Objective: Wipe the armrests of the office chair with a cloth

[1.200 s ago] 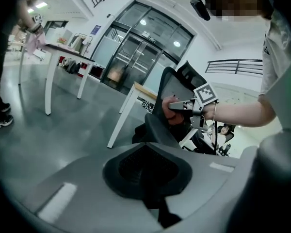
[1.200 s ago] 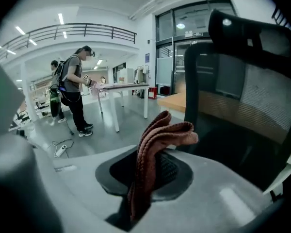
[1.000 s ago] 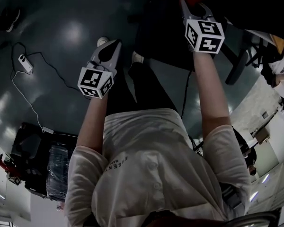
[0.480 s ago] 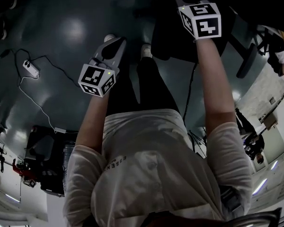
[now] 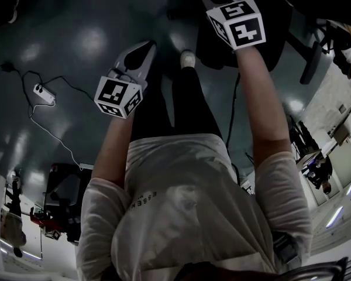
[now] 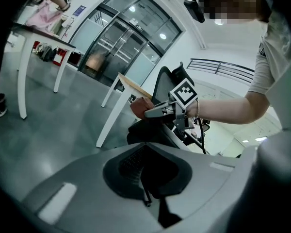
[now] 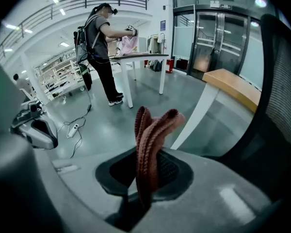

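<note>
Right gripper [image 7: 145, 188]: your jaws are clamped on the cloth [image 7: 154, 130], whose reddish folds stick up past the tips.
Cloth: in the air just left of the office chair [image 7: 281, 96] backrest, not touching it in your right gripper view.
Left gripper [image 6: 146, 178]: your jaws are pressed together with nothing between them, held lower and well apart from the right one.
Chair: dark mesh back, beside a wood-topped table [image 7: 230, 84].
Floor [image 5: 76, 34]: grey and glossy, with a power strip [image 5: 45, 93] to your left.
</note>
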Demonstrator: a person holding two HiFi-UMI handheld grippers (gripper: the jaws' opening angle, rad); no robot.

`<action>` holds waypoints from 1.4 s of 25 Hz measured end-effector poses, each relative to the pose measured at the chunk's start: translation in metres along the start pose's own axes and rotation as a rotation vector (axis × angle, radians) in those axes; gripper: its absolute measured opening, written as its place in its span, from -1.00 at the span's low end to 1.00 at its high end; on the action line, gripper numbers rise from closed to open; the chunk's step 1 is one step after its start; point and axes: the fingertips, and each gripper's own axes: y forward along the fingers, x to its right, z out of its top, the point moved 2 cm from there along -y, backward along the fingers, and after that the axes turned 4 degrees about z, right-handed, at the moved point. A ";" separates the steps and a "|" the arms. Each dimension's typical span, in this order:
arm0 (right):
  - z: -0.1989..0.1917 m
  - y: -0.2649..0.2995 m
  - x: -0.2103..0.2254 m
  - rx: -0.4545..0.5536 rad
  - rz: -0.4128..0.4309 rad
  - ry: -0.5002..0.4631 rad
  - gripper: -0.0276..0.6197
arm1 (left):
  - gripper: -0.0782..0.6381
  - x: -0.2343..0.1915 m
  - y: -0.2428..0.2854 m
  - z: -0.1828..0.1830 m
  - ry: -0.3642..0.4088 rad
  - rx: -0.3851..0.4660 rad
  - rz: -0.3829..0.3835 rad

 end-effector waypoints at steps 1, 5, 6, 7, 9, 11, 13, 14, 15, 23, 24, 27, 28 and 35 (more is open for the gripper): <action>-0.001 0.000 -0.008 -0.006 0.014 -0.002 -0.77 | -0.73 0.000 0.000 0.000 0.006 -0.006 -0.011; -0.009 -0.001 -0.046 -0.044 0.034 -0.053 -0.77 | -0.73 -0.003 -0.011 -0.004 0.026 -0.022 -0.040; -0.012 -0.002 -0.053 -0.051 0.027 -0.072 -0.77 | -0.73 -0.004 -0.013 -0.004 0.031 -0.022 -0.042; -0.015 -0.003 -0.056 -0.055 0.020 -0.085 -0.77 | -0.73 -0.003 -0.014 -0.005 0.034 -0.020 -0.043; -0.020 -0.005 -0.061 -0.058 0.015 -0.088 -0.77 | -0.73 -0.002 -0.015 -0.006 0.033 -0.012 -0.037; -0.024 -0.008 -0.066 -0.054 0.024 -0.067 -0.77 | -0.73 -0.001 -0.018 -0.009 0.024 -0.003 -0.030; -0.029 -0.012 -0.073 -0.043 0.039 -0.038 -0.77 | -0.73 0.002 -0.022 -0.014 0.013 0.005 -0.028; -0.032 -0.015 -0.076 -0.036 0.045 -0.024 -0.77 | -0.73 0.005 -0.024 -0.016 0.009 0.010 -0.029; -0.035 -0.018 -0.079 -0.027 0.050 -0.011 -0.77 | -0.73 0.009 -0.027 -0.019 0.007 0.016 -0.029; -0.061 -0.044 -0.119 0.033 0.046 0.025 -0.77 | -0.73 0.046 -0.049 -0.056 0.013 0.007 -0.058; -0.065 -0.047 -0.125 0.038 0.042 0.026 -0.77 | -0.73 0.050 -0.052 -0.061 0.018 0.004 -0.060; -0.078 -0.053 -0.138 0.049 0.035 0.034 -0.77 | -0.73 0.055 -0.059 -0.069 0.013 0.016 -0.046; -0.081 -0.055 -0.144 0.051 0.037 0.041 -0.77 | -0.73 0.056 -0.062 -0.072 0.009 0.019 -0.041; -0.110 -0.075 -0.174 0.074 0.074 0.106 -0.77 | -0.73 0.077 -0.074 -0.079 0.033 0.018 -0.037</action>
